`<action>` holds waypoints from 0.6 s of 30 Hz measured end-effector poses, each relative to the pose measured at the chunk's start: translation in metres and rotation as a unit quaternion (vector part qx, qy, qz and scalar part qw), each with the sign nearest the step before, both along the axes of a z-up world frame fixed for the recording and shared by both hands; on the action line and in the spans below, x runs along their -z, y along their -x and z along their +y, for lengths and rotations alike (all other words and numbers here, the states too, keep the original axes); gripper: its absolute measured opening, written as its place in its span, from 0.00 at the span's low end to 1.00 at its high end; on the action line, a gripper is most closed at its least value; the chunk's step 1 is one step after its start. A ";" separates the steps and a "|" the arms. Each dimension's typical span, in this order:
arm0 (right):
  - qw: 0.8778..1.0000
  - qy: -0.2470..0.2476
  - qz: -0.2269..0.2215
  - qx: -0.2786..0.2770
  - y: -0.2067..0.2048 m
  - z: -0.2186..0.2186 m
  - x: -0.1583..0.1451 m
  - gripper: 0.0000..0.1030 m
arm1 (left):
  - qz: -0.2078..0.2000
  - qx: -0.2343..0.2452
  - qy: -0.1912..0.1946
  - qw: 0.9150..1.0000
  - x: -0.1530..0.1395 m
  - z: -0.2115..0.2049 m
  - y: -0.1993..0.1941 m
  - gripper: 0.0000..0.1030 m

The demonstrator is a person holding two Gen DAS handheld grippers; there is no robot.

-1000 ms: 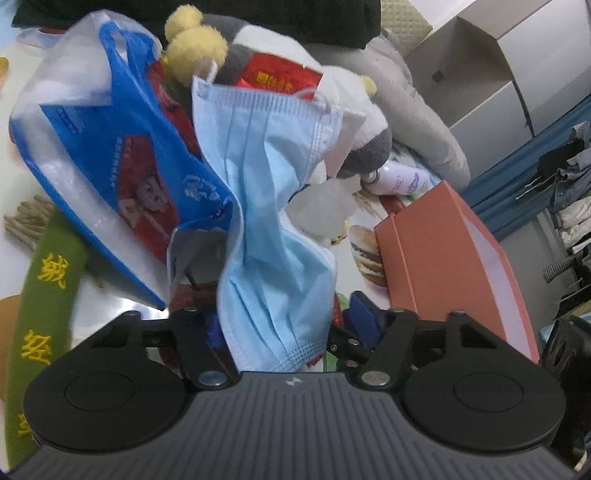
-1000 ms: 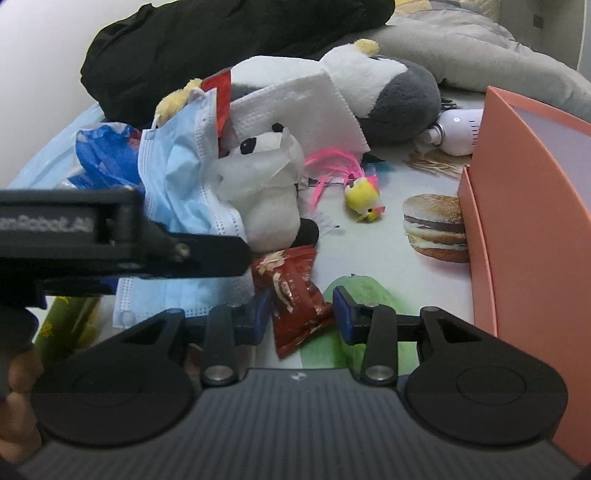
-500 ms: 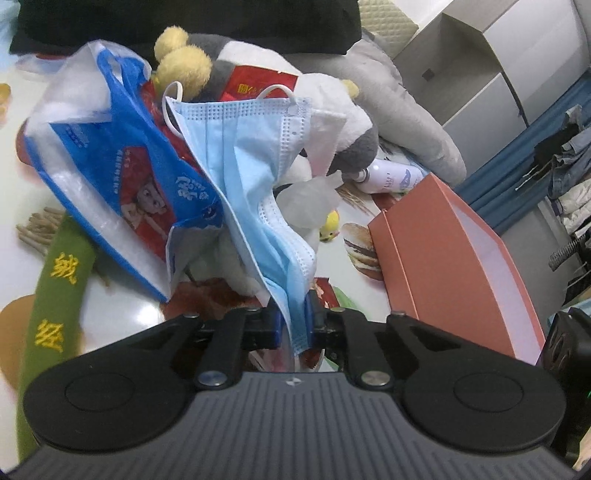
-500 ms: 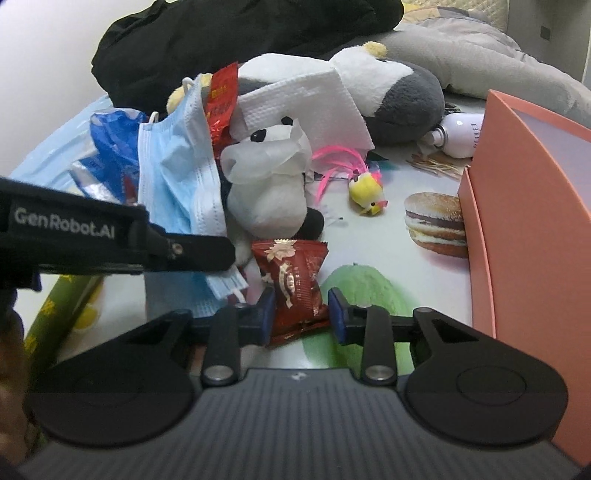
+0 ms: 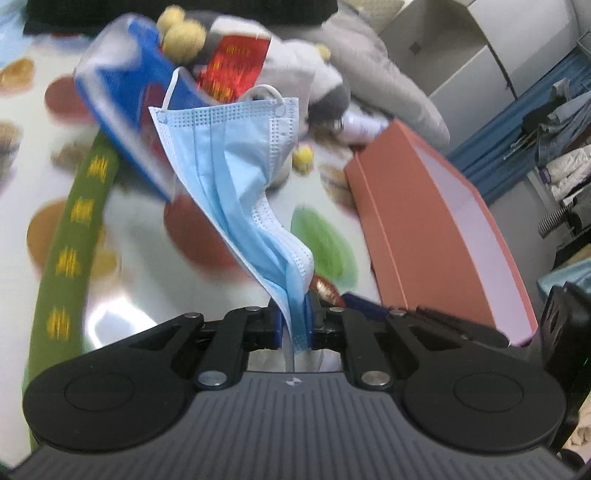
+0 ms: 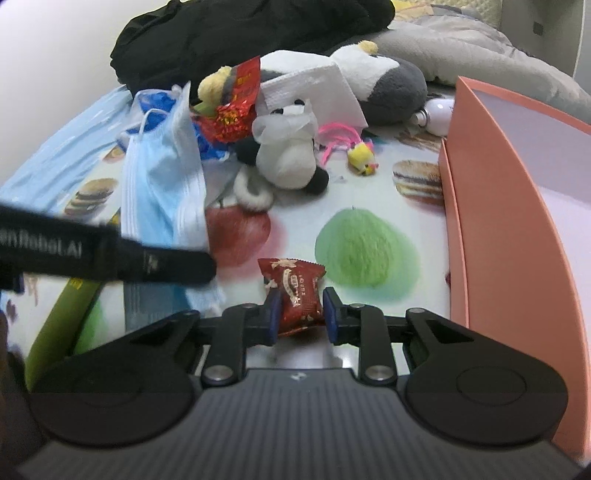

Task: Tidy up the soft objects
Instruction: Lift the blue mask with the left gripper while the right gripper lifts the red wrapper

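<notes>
My left gripper (image 5: 294, 323) is shut on a light blue face mask (image 5: 236, 177), which is lifted and drapes away from the jaws; the mask also shows in the right wrist view (image 6: 162, 188). My right gripper (image 6: 299, 315) is shut on a small red snack packet (image 6: 297, 291), held just above the printed tablecloth. A panda plush (image 6: 284, 162), a grey and white penguin plush (image 6: 384, 81) and a yellow plush (image 6: 218, 79) lie in a pile behind.
An orange box (image 6: 509, 206) stands open at the right, also in the left wrist view (image 5: 436, 229). A blue plastic bag (image 5: 125, 110), a red packet (image 6: 236, 107), a white tissue (image 6: 314, 88), a green strap (image 5: 74, 236), a small yellow toy (image 6: 364, 157) and black clothing (image 6: 251, 33) lie around.
My left gripper has closed on the mask and lifted it away from the pile. My right gripper has closed on the red snack packet and pulled back with it.
</notes>
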State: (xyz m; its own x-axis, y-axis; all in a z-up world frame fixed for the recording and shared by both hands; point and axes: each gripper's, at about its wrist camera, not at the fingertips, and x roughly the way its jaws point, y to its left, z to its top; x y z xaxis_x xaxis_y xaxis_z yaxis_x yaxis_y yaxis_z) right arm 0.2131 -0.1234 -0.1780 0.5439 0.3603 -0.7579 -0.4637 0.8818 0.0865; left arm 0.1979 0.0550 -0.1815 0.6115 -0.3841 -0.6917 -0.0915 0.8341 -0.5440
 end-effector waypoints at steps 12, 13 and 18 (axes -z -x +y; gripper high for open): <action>0.999 -0.012 0.045 0.017 0.050 -0.019 0.003 0.34 | 0.064 -0.003 -0.015 0.998 0.020 0.003 0.043 0.57; 0.999 -0.015 0.045 0.017 0.050 -0.020 0.003 0.41 | 0.061 -0.011 -0.016 0.998 0.018 0.006 0.045 0.64; 1.000 -0.012 0.015 0.018 0.046 -0.016 0.003 0.63 | 0.052 -0.039 -0.018 0.998 0.011 0.019 0.052 0.73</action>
